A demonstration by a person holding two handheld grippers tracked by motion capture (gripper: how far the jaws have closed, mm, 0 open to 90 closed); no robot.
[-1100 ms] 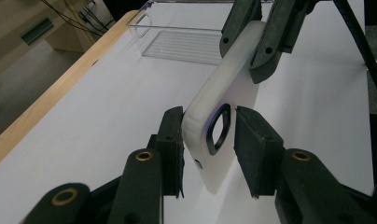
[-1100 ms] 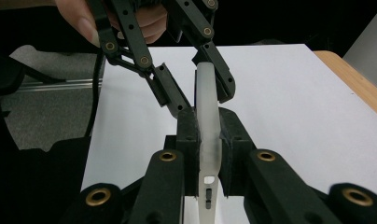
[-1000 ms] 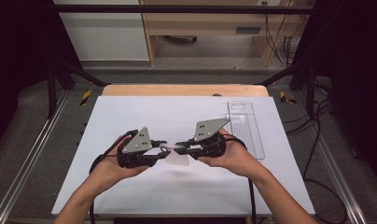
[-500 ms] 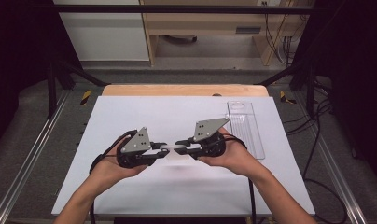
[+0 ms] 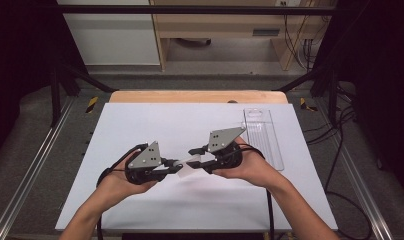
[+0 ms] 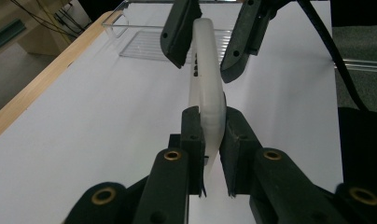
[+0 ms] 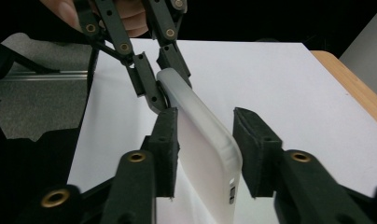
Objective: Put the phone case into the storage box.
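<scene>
the left gripper (image 6: 210,140) clamps the frosted white phone case (image 6: 206,79) while the right gripper (image 7: 206,149), jaws just opening, stands loose around it.

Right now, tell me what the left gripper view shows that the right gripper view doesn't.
Left gripper view: the clear tray at the table's far end, and the left gripper clamped on the case, its jaws having just been closing.

Right gripper view: a person's fingers behind the left gripper, and the right gripper with a gap between one pad and the case, its jaws having just been opening.

Both: the case bridging both grippers, the white mat, the wooden table edge.
</scene>
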